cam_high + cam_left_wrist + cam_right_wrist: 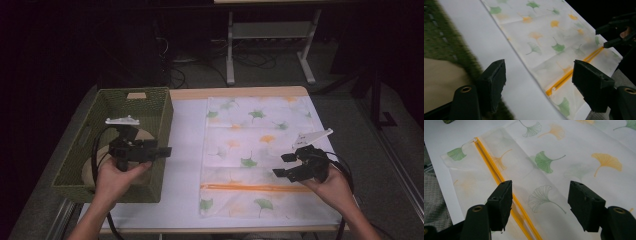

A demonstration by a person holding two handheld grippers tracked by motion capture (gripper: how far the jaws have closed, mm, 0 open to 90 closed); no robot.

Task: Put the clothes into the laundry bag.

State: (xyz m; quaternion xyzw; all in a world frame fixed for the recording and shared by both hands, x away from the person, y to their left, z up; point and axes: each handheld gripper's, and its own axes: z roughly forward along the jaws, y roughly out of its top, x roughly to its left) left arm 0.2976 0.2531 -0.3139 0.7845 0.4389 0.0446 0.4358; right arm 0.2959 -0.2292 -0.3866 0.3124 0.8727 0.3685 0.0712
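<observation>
Both hands came in at the near edge of the table, each holding a gripper with its jaws spread and nothing between them: the left gripper [159, 150] hung over the green woven basket [159, 107], and the right gripper [287, 165] hovered above the leaf-printed zip bag [250, 135] lying flat on the white tabletop [187, 150]. Its orange zipper [496, 175] ran crosswise along the near end, just below the right gripper's jaws, so that hand looked much the nearer. No writing or brand could be read anywhere.
</observation>
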